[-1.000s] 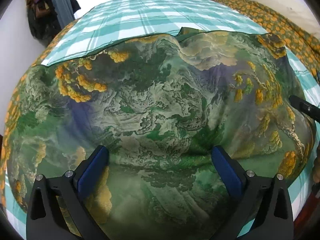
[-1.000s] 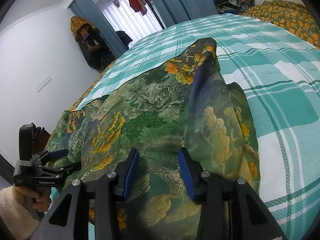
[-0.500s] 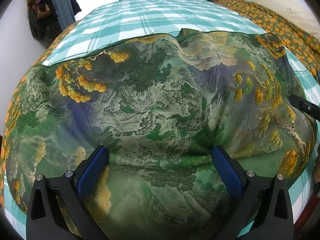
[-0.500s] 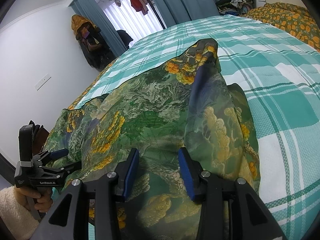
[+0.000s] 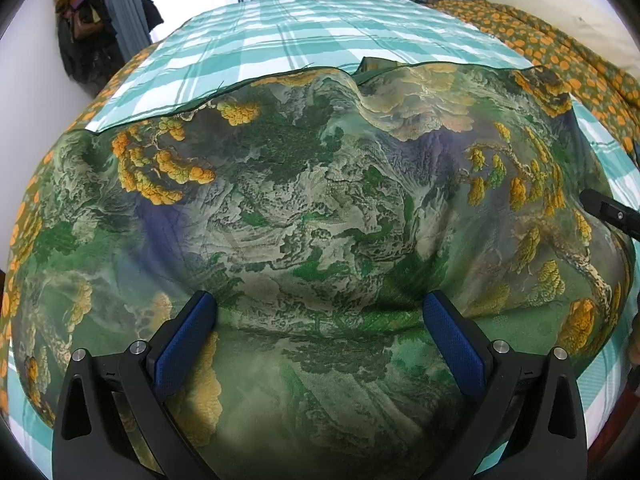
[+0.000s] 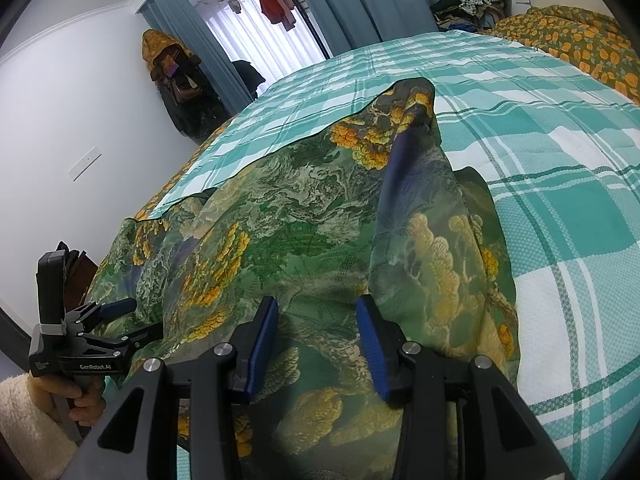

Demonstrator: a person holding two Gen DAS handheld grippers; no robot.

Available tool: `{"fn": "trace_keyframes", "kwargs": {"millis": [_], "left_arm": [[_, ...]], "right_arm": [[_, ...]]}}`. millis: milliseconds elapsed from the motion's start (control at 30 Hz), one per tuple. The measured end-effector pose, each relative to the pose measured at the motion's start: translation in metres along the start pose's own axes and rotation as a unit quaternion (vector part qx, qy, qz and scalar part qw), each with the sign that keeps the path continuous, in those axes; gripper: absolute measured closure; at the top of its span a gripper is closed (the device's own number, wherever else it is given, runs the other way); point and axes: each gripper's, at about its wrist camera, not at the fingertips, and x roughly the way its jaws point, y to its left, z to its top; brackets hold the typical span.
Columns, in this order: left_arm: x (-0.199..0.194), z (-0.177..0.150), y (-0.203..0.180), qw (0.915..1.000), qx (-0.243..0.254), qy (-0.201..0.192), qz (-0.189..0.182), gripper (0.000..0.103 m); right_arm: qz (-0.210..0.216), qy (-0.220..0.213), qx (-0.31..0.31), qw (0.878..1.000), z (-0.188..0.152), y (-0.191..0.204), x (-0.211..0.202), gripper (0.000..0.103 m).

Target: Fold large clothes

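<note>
Nothing moved; garment (image 5: 320,208) lies spread beneath open left claw (image 5: 320,312).

1. The plaid bedspread (image 6: 552,128) beyond the green printed garment (image 5: 320,208) lies bare: open passage.
2. A raised fold (image 6: 412,152) of the garment blocks low sideways sweeps.
3. The orange-flowered quilt (image 5: 560,52) bounds the far right.

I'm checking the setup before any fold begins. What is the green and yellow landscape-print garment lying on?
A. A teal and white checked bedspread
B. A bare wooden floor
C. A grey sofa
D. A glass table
A: the printed garment is spread across the teal and white checked bedspread, which shows past its far edge in both wrist views.
</note>
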Motion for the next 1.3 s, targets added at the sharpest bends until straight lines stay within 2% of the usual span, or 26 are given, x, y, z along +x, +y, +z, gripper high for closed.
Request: {"fn": "trace_keyframes", "kwargs": {"millis": [333,500,567,633,667,733,900,967,1067,1100,1167,1233,1267,1300], "left_arm": [[0.0,-0.001,0.0,1.0,0.0,0.001,0.004,0.001],[0.0,0.001,0.0,1.0,0.001,0.007,0.003,0.001],[0.001,0.002,0.001,1.0,0.001,0.009,0.003,0.001],[0.001,0.002,0.001,1.0,0.0,0.007,0.004,0.001],[0.001,0.002,0.001,1.0,-0.001,0.005,0.004,0.001],[0.001,0.002,0.0,1.0,-0.001,0.003,0.004,0.001],[0.0,-0.002,0.0,1.0,-0.002,-0.001,0.004,0.001],[0.0,-0.001,0.0,1.0,-0.002,-0.002,0.005,0.001],[0.0,-0.001,0.001,1.0,-0.003,-0.006,0.005,0.001],[0.0,-0.002,0.001,1.0,-0.004,-0.006,0.005,0.001],[-0.001,-0.002,0.0,1.0,-0.003,-0.006,0.007,0.001],[-0.002,-0.002,-0.001,1.0,-0.002,-0.003,0.007,0.001],[-0.002,-0.002,-0.001,1.0,-0.001,0.0,0.007,0.001],[-0.002,-0.001,-0.001,1.0,-0.001,0.002,0.006,0.001]], "right_arm": [[-0.004,0.008,0.018,1.0,-0.003,-0.006,-0.012,0.061],[0.011,0.003,0.062,0.998,-0.006,-0.018,-0.038,0.061],[0.013,-0.02,0.097,0.995,-0.01,-0.031,-0.061,0.06],[0.007,-0.033,0.122,0.992,-0.016,-0.043,-0.078,0.053],[0.0,-0.034,0.138,0.99,-0.022,-0.051,-0.086,0.043],[0.001,-0.025,0.167,0.986,-0.036,-0.063,-0.092,0.039],[0.035,0.015,0.239,0.97,-0.056,-0.08,-0.076,0.039],[0.056,0.026,0.275,0.959,-0.059,-0.086,-0.063,0.038],[0.062,0.008,0.296,0.953,-0.055,-0.084,-0.05,0.028],[0.058,0.003,0.3,0.952,-0.054,-0.083,-0.048,0.028],[0.052,-0.013,0.324,0.945,-0.051,-0.087,-0.039,0.027],[0.052,-0.026,0.342,0.938,-0.053,-0.091,-0.036,0.035],[0.047,-0.029,0.339,0.939,-0.054,-0.093,-0.037,0.05],[0.044,-0.029,0.33,0.943,-0.054,-0.093,-0.039,0.057]]}}
